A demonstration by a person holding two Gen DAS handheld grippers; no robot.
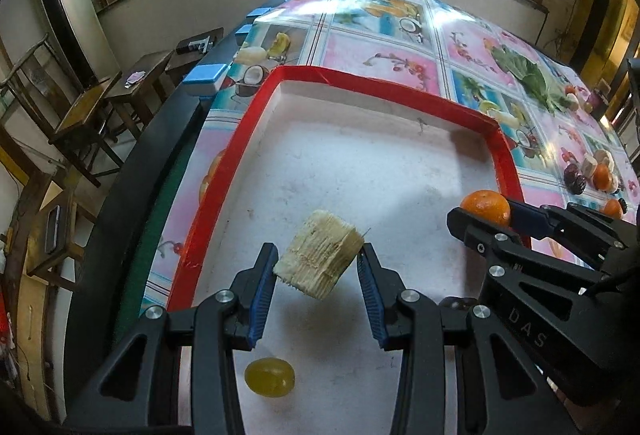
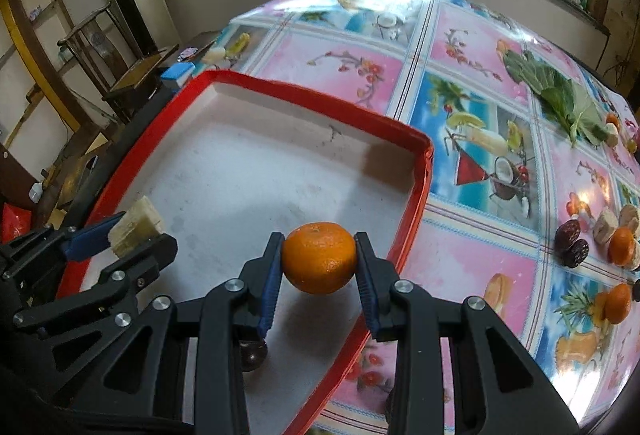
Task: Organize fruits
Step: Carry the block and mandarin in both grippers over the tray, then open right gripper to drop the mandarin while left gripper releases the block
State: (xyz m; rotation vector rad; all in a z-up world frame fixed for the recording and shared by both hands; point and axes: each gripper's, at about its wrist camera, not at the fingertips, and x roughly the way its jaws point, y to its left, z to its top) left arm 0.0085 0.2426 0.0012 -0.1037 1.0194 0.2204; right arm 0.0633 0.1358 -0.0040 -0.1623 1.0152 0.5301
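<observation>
Left gripper (image 1: 318, 267) clamped on pale sugarcane chunk (image 1: 320, 258), held above red-rimmed tray (image 1: 400, 93) near its left edge; green grape (image 1: 270, 377) on tray floor beneath; right gripper (image 2: 318, 261) closed around tangerine (image 2: 319, 257), over tray's right edge; more fruit (image 2: 600, 239) along desk's (image 2: 472, 39) right edge.

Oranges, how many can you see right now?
3: one orange held in the right gripper over the red tray, two loose on the table at right. More may be hidden.
</observation>
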